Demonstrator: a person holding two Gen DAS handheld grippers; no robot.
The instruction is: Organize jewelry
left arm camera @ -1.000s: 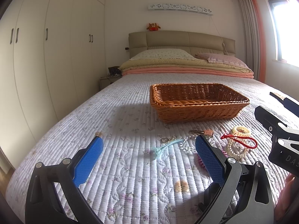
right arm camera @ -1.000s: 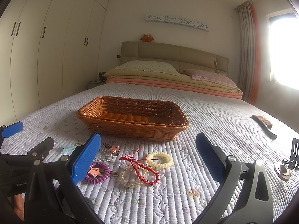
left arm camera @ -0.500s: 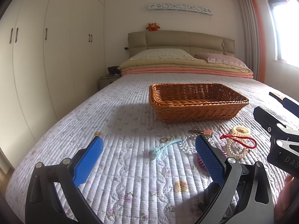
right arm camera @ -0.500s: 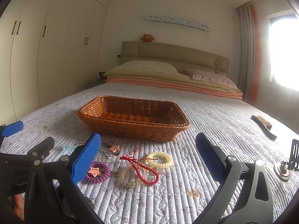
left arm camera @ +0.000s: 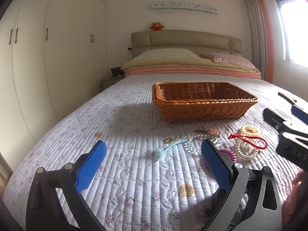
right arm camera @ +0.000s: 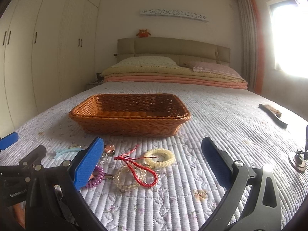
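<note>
A brown wicker basket point(left arm camera: 204, 104) point(right arm camera: 130, 119) stands empty on the quilted bed. In front of it lie loose pieces: a red cord bracelet point(right arm camera: 140, 168) point(left arm camera: 248, 139), a yellow scrunchie point(right arm camera: 159, 155) point(left arm camera: 249, 130), a clear bead bracelet point(right arm camera: 127, 179), a purple coil tie point(right arm camera: 96, 177) point(left arm camera: 227, 153), a light blue hair clip point(left arm camera: 163, 150) point(right arm camera: 66, 151) and a small pink clip point(left arm camera: 213, 131). My left gripper point(left arm camera: 154, 161) is open and empty over the quilt, left of the pile. My right gripper point(right arm camera: 152, 159) is open and empty just above the pile.
A dark brush point(right arm camera: 272, 114) lies on the bed at the right. A small round stand point(right arm camera: 297, 158) sits at the right edge. Folded blankets and pillows point(right arm camera: 173, 73) are stacked at the headboard. Wardrobes point(left arm camera: 48, 57) line the left wall.
Both grippers have dipped slightly lower and nearer to the quilt. Nothing was taken hold of.
</note>
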